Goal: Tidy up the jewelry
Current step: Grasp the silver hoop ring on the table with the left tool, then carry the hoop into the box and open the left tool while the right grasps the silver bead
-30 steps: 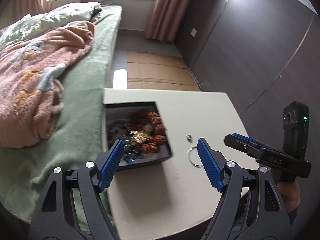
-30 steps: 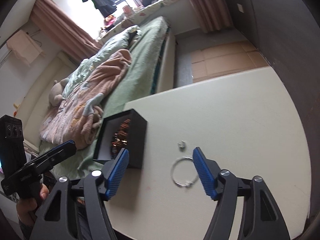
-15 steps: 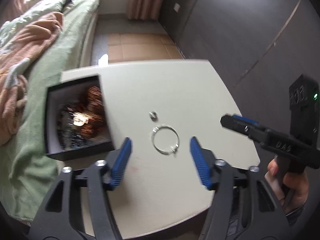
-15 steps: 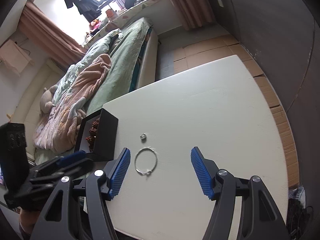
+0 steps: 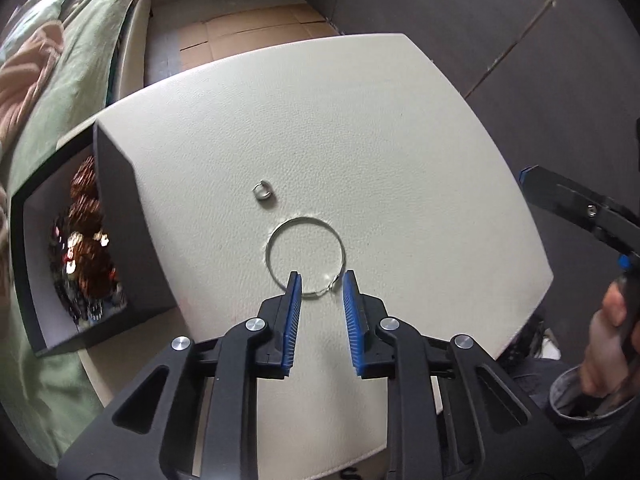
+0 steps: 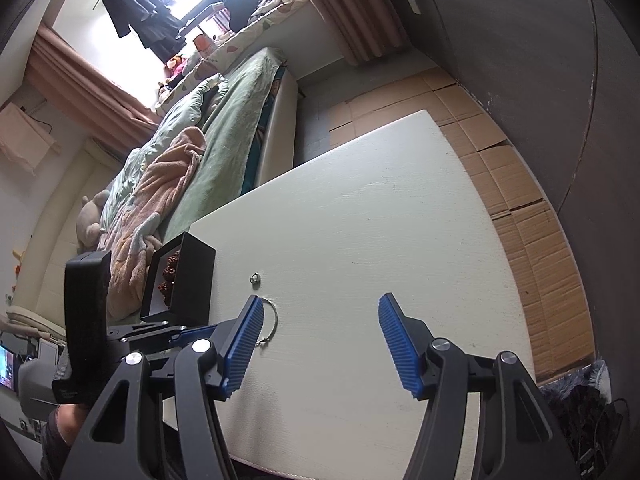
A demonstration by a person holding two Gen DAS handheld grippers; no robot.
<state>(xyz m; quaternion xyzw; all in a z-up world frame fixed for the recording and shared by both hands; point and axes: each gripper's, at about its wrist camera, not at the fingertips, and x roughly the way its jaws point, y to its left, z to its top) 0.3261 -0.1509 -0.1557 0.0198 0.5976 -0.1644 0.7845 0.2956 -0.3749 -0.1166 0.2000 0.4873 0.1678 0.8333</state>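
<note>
A thin silver bangle (image 5: pixel 276 236) lies flat on the white table (image 5: pixel 360 140); it also shows in the right wrist view (image 6: pixel 273 320). A small silver ring (image 5: pixel 262 191) lies just beyond it, also in the right wrist view (image 6: pixel 254 278). My left gripper (image 5: pixel 319 280) is partly closed, its blue fingertips straddling the bangle's near rim with a gap still between them. A black jewelry box (image 5: pixel 116 208) with beaded pieces stands at the table's left edge, also in the right wrist view (image 6: pixel 192 276). My right gripper (image 6: pixel 320 312) is open and empty above the table.
A bed with green sheet (image 6: pixel 236 128) and pink blanket (image 6: pixel 160 192) runs along the table's left side. Cardboard (image 6: pixel 520 200) covers the floor beyond and to the right. A dark wall (image 5: pixel 480 20) stands at the right.
My left gripper has moved forward and down to the bangle and its fingers have narrowed around the near rim. The right gripper has shifted right, staying open.
</note>
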